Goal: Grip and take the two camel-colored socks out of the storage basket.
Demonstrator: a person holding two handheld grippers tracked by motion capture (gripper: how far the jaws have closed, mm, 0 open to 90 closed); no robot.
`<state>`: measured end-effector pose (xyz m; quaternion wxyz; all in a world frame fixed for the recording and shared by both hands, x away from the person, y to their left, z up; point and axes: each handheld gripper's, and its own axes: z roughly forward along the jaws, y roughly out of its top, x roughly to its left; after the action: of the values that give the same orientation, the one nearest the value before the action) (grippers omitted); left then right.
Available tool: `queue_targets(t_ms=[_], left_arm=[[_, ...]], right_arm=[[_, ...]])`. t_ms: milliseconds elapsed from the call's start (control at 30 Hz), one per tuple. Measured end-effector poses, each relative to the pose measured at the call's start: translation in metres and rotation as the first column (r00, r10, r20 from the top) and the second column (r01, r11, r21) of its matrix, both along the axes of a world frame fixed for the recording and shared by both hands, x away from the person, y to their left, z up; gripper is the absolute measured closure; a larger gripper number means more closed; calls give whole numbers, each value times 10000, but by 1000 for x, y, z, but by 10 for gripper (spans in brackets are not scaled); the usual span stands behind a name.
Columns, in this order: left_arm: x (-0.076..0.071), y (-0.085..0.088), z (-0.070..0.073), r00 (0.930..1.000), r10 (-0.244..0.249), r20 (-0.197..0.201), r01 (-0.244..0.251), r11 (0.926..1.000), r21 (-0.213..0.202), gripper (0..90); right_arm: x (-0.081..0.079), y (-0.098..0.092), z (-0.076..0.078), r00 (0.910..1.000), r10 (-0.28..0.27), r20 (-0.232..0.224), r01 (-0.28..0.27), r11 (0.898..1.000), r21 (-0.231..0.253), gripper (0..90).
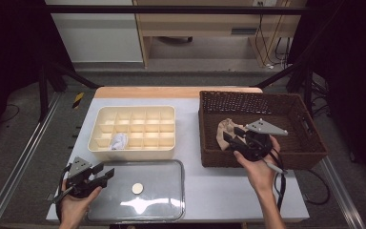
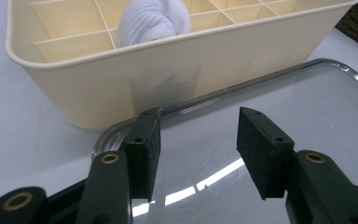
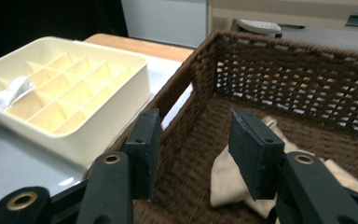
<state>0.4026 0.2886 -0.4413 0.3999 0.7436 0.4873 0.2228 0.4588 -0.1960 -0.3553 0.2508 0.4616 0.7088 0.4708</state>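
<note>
Counting stuff, big to small: one wicker basket (image 1: 310,143) with one beige cloth (image 1: 226,130) inside, one cream divider tray (image 1: 100,149) holding one white cloth (image 1: 119,140), one clear lid (image 1: 162,200). Right gripper (image 1: 232,135) gaping empty over basket; left gripper (image 1: 106,172) gaping empty over lid.

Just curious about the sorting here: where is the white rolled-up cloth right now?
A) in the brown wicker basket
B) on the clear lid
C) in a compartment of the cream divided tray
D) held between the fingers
C: the white rolled cloth sits in a front-row compartment of the cream divided tray, apart from both grippers.
</note>
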Motion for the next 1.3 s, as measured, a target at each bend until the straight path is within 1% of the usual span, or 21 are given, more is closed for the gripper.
queue_targets(t_ms=[100, 167, 267, 367, 400, 600, 767, 900, 1033, 1167, 1300], left_arm=[[2, 0, -1, 10000, 31, -28, -30, 9998, 202, 490], [3, -1, -2, 9999, 88, -56, -87, 9999, 124, 484], [3, -1, -2, 9999, 110, -64, -109, 9998, 183, 480], [3, 0, -2, 9999, 148, -49, -147, 9998, 165, 472], [4, 0, -2, 9999, 146, -68, -145, 9998, 165, 470], [4, 0, -3, 9997, 205, -130, -202, 9995, 228, 468], [5, 1, -3, 9996, 260, -135, -258, 9995, 206, 461], [5, 2, -3, 9994, 317, -158, -314, 9993, 189, 455], [5, 3, -3, 9992, 337, -197, -333, 9993, 190, 454], [5, 3, -3, 9992, 349, -197, -345, 9992, 187, 453], [5, 4, -3, 9992, 335, -226, -330, 9992, 213, 453]], right_arm=[[11, 1, 5, 9999, -150, 5, 150, 9999, 11, 543], [20, 1, 7, 9997, -253, -2, 253, 9997, -37, 547], [35, 1, 8, 9990, -450, -80, 449, 9989, -99, 554], [47, 1, 8, 9983, -566, -171, 564, 9983, -108, 558], [50, 1, 8, 9981, -588, -199, 584, 9981, -195, 558], [69, -1, 9, 9968, -769, -228, 763, 9967, -285, 562], [82, -5, 9, 9940, -1054, -304, 1042, 9938, -374, 563], [93, -6, 5, 9919, -1205, -404, 1182, 9915, -537, 567], [102, -5, -5, 9893, -1268, -719, 1194, 9879, -994, 573], [110, -5, -12, 9874, -1319, -871, 1224, 9867, -1068, 574], [117, -6, -20, 9835, -1390, -1160, 1244, 9843, -1250, 595]])
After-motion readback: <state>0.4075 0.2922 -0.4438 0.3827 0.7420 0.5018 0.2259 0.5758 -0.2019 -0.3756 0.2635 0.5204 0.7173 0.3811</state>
